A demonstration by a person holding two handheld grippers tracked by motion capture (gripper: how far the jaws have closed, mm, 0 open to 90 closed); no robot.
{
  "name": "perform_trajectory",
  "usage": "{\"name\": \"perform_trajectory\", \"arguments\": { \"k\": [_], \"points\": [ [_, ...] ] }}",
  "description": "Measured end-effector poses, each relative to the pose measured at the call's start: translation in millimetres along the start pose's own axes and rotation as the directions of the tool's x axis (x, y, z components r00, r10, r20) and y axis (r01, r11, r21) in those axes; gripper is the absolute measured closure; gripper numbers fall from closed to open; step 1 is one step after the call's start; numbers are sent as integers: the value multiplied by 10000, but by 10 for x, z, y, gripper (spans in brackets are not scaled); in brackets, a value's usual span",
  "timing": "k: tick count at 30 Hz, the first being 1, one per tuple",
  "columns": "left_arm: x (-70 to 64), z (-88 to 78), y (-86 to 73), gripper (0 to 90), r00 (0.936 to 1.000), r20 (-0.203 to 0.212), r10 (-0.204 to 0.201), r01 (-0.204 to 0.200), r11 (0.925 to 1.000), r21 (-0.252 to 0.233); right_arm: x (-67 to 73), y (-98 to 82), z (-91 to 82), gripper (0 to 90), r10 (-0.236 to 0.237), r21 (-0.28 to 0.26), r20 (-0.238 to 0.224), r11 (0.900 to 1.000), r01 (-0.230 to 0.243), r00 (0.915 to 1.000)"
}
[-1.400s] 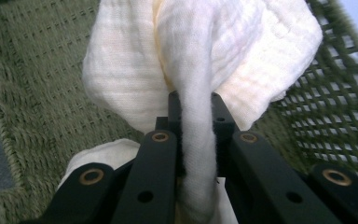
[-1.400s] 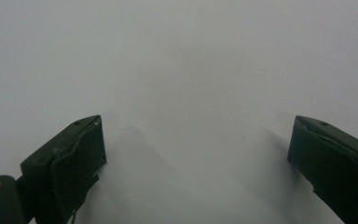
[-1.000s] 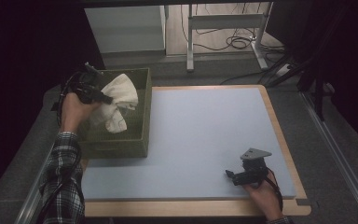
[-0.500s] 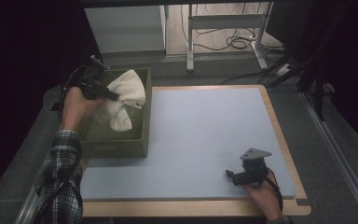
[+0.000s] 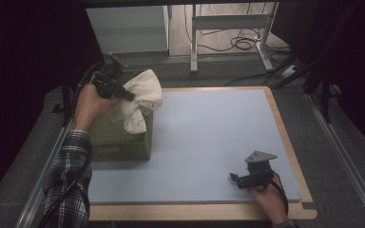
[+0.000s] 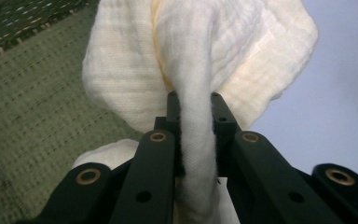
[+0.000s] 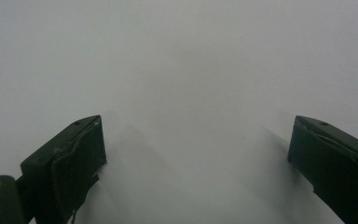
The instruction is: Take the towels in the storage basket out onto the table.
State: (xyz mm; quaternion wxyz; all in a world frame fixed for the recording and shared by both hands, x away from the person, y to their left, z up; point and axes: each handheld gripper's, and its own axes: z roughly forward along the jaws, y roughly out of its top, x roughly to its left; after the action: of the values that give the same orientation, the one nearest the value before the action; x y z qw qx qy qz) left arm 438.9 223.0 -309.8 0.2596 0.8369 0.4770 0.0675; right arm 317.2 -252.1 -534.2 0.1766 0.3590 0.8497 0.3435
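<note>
Dark room all around, and in the middle sits a pale blue surface [image 5: 209,142] with a wooden edge. At its left side stands a green basket [image 5: 119,137].

The left gripper [image 5: 123,92] is up over the basket. Its jaws are squeezed nearly shut on a white cloth [image 5: 140,102]. In the left gripper view the cloth [image 6: 196,70] is pinched in a thin fold between the jaws, and the rest puffs out above them. One end of the cloth hangs down over the basket's near wall.

The right gripper [image 5: 237,179] rests low on the surface near the front right corner, well apart from the cloth. In the right gripper view its jaws stand wide open with nothing between them.

What could go wrong? The jaws hold just a thin fold, so the cloth might slip out if it is pulled fast. The hanging end could catch on the basket wall and tug the basket along or tip it. The cloth could also drop back into the basket.
</note>
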Motion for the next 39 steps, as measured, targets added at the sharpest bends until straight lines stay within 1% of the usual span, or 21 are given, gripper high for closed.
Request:
{"name": "perform_trajectory", "arguments": {
  "k": [8, 13, 16, 17, 19, 25, 30, 34, 39],
  "points": [
    [-221, 121, 186, 830, 9984, 274, 500, -503, 9987, 97, 1, 0, 0, 42, 15, 10, -10, 10000, -15, 10000],
    [-382, 217, 297, 828, 9952, 488, 845, -850, 9963, 80, 1, 0, 0, 42, 11, 8, -13, 10000, -11, 10000],
    [-500, 298, 371, 826, 9926, 585, 1064, -1072, 9942, 114, 0, 0, 0, 42, 17, 7, -15, 10000, -17, 10000],
    [-500, 298, 371, 826, 9926, 585, 1064, -1072, 9942, 114, 0, 0, 0, 42, 17, 7, -15, 10000, -17, 10000],
    [-568, 346, 412, 826, 9914, 651, 1139, -1147, 9934, 91, -1, 0, 1, 42, 5, 11, -13, 10000, -5, 10000],
    [-733, 481, 509, 825, 9859, 894, 1414, -1432, 9896, 134, 0, 0, 0, 43, 29, 8, -23, 10000, -29, 10000],
    [-891, 639, 593, 825, 9800, 1100, 1658, -1692, 9853, 227, -1, 0, 0, 43, 29, 7, -31, 10000, -29, 10000],
    [-1012, 785, 643, 823, 9768, 1234, 1749, -1786, 9837, 198, -1, 0, 0, 43, 27, 7, -32, 10000, -27, 10000],
    [-1156, 1000, 690, 824, 9692, 1524, 1933, -1997, 9794, 282, -2, 0, 0, 43, 21, 8, -40, 10000, -21, 10000]
  ]
}}
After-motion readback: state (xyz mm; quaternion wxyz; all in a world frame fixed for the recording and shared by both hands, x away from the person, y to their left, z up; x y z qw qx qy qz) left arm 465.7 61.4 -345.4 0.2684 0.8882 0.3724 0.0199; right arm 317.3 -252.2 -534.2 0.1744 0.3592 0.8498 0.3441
